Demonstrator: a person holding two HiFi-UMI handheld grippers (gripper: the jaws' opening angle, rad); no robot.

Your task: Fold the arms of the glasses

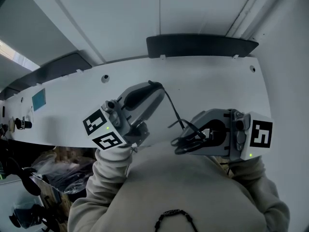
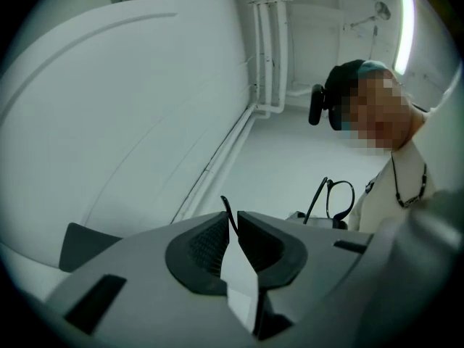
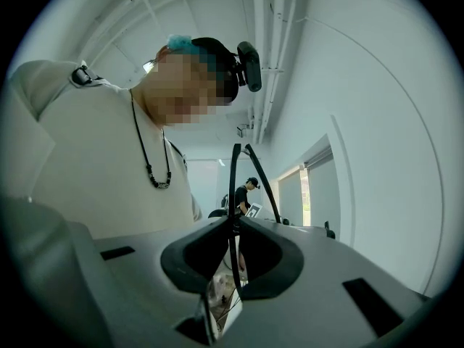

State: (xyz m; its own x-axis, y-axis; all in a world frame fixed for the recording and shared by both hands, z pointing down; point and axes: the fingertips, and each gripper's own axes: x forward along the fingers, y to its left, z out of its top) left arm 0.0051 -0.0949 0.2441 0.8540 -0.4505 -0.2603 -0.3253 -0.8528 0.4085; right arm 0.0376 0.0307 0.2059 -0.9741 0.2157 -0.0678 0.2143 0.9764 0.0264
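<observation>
Black glasses point(image 1: 187, 135) hang in the air over the white table point(image 1: 217, 81), close to my chest. My right gripper point(image 1: 186, 141) is shut on their frame; in the right gripper view the thin black frame point(image 3: 234, 187) stands upright between the jaws of that gripper point(image 3: 233, 227). One long arm point(image 1: 170, 103) of the glasses runs up and to the left. My left gripper point(image 1: 157, 87) is shut on the tip of that arm. In the left gripper view the arm's tip point(image 2: 226, 207) sits pinched in the narrow gap of the left gripper point(image 2: 232, 222), and the lens rim point(image 2: 341, 198) shows beyond.
A dark curved panel point(image 1: 203, 45) stands at the table's far edge. A teal card point(image 1: 38, 99) lies on the table at the left. Bags and dark gear point(image 1: 53, 170) fill the floor at lower left. A distant person point(image 3: 243, 193) shows in the right gripper view.
</observation>
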